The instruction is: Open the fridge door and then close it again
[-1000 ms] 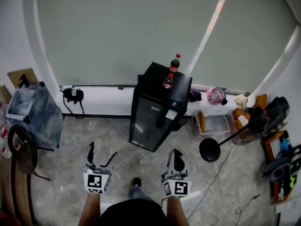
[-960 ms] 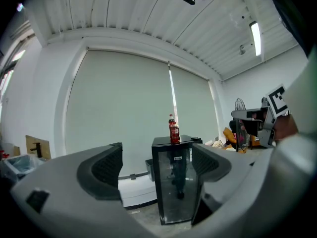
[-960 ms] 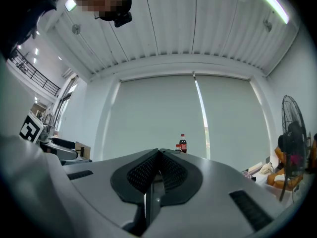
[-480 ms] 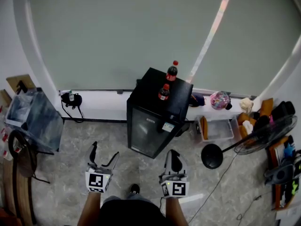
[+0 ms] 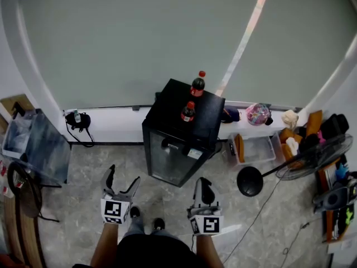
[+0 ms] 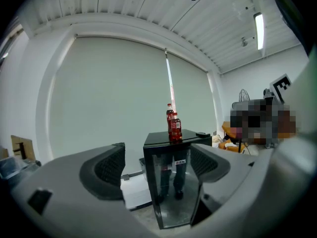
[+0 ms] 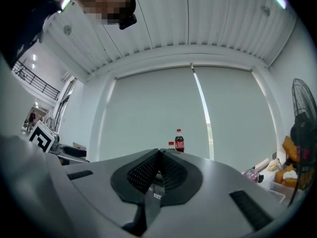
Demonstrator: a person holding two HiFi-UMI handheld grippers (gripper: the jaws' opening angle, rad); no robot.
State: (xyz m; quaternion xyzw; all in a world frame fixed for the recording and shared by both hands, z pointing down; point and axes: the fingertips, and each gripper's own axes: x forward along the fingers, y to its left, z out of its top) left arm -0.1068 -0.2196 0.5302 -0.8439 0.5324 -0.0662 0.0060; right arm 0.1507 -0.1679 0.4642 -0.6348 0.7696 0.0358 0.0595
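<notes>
Black glass-door mini fridge [image 5: 179,141] on the stone-pattern floor [image 5: 83,172], backed against the low white ledge [image 5: 120,124] under the window blind, door shut. On its top, two red-capped cola bottles [image 5: 187,111], upright, one behind the other. Near the fridge front but apart from it, left gripper [image 5: 122,176] with jaws spread wide, nothing held between them. Beside it, right gripper [image 5: 203,186], jaws pressed together, empty. Right of the fridge, a pedestal fan [image 5: 249,181].
</notes>
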